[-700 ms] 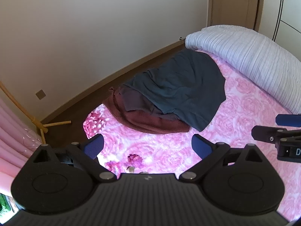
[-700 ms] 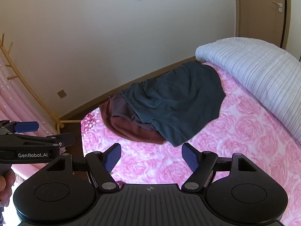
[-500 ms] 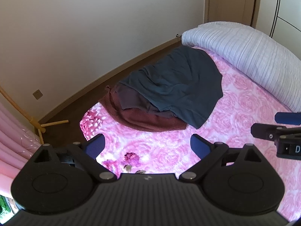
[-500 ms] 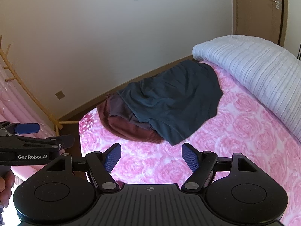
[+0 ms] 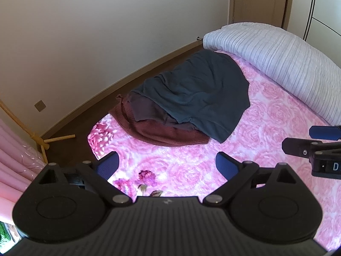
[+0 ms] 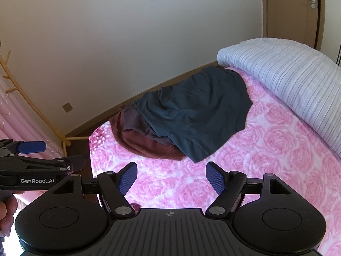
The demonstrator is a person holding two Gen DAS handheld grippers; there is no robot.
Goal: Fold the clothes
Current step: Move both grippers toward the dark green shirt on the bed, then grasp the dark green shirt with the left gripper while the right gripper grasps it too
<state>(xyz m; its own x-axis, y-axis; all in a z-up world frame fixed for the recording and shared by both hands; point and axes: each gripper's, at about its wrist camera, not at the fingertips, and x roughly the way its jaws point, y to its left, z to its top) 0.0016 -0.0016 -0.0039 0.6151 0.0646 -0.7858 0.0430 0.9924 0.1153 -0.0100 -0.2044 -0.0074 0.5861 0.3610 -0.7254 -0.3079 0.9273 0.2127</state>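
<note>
A pile of clothes lies on the pink rose bedspread (image 5: 266, 132) near the bed's far edge. A dark teal garment (image 5: 198, 93) (image 6: 196, 115) lies on top, over a grey-brown one (image 5: 145, 111) and a rust-red knit (image 5: 162, 134) (image 6: 145, 145). My left gripper (image 5: 167, 165) is open and empty, held above the bedspread short of the pile. My right gripper (image 6: 171, 178) is open and empty, also short of the pile. Each gripper shows at the edge of the other's view, the right one (image 5: 315, 145) and the left one (image 6: 38, 155).
A rolled white striped duvet (image 5: 277, 57) (image 6: 287, 74) lies along the right side of the bed. Beyond the bed's far edge are wooden floor (image 5: 89, 117) and a white wall. A bamboo rack (image 5: 32, 136) and pink curtain stand at left. A door (image 6: 298, 10) is at back right.
Both grippers have drifted slightly, so the pile sits a little differently in each view. Both stay open and the clothes have not moved.
</note>
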